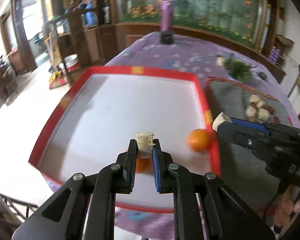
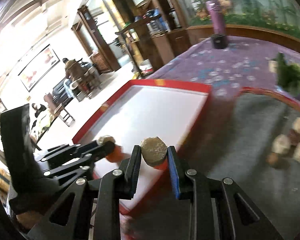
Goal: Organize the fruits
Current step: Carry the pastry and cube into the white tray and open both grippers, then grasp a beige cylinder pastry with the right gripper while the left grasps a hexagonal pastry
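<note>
My left gripper [image 1: 144,146] is shut on a pale beige fruit chunk [image 1: 145,141] above the white floor of the red-rimmed tray [image 1: 202,94]. An orange [image 1: 199,140] lies in the tray by its right rim; a second orange [image 1: 143,165] shows under my left fingers. My right gripper [image 2: 154,154] is shut on a brownish beige chunk [image 2: 154,153] over the tray's near right rim [image 2: 170,88]. It also shows in the left wrist view [image 1: 220,123], holding its chunk [image 1: 220,119]. The left gripper [image 2: 105,143] appears in the right wrist view.
A dark tray [image 1: 240,144] to the right holds several beige chunks [image 1: 257,108] and small red fruits. Green leaves [image 1: 239,68] lie beyond it. A purple bottle [image 1: 167,18] stands at the far edge of the purple tablecloth [image 1: 170,56].
</note>
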A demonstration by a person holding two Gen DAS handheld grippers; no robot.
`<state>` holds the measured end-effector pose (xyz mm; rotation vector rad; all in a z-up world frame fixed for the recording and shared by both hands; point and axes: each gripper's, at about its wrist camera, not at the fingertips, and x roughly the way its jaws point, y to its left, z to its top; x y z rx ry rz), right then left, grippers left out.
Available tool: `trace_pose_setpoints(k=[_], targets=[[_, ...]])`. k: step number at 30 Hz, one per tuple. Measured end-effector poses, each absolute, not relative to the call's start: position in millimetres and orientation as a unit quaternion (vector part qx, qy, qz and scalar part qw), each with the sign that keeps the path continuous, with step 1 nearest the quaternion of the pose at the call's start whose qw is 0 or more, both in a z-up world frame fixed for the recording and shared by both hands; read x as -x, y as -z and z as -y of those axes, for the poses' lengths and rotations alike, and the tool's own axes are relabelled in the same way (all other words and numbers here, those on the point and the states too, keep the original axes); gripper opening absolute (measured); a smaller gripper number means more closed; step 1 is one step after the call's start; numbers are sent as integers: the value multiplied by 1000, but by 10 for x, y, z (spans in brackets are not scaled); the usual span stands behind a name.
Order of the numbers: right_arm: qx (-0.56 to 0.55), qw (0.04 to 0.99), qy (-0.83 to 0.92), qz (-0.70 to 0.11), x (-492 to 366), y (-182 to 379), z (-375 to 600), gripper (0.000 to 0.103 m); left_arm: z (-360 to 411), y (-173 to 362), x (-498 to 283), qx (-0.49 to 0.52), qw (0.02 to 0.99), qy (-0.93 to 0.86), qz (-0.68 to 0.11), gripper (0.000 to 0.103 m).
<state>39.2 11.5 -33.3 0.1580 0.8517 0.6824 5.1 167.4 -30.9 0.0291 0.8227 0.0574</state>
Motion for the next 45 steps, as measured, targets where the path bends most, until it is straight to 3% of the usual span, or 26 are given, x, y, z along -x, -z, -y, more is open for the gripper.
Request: trace_pose_setpoints(k=[9, 13, 14, 21, 31, 41, 44, 45], targets=[[-67, 835, -340, -428, -347, 427, -506, 30, -1815, 317, -3, -22, 918, -80, -387, 16], [-88, 839, -353, -405, -283, 314, -370, 36, -1784, 304, -6, -20, 918, -91, -387, 39], [-95, 842, -355, -396, -250, 279, -299, 40, -1761, 295, 1, -20, 918, -90, -385, 41], [-129, 872, -297, -367, -231, 282, 405, 42, -1376, 153, 83, -41, 935, -50, -349, 61], [-145, 894, -112, -410, -427, 676, 1710, 43, -599, 160, 49, -70, 928, 57, -360, 62], [-133, 880, -83, -448, -938, 894, 1709, 48, -75, 177, -313, -81, 914, 115, -380, 62], [-125, 880, -60, -455, -990, 941, 1711, 31, 44, 224, -451, -82, 907, 128, -393, 62], [-136, 879, -67, -451, -967, 940, 1776, 31, 71, 238, -490, -82, 904, 132, -397, 62]])
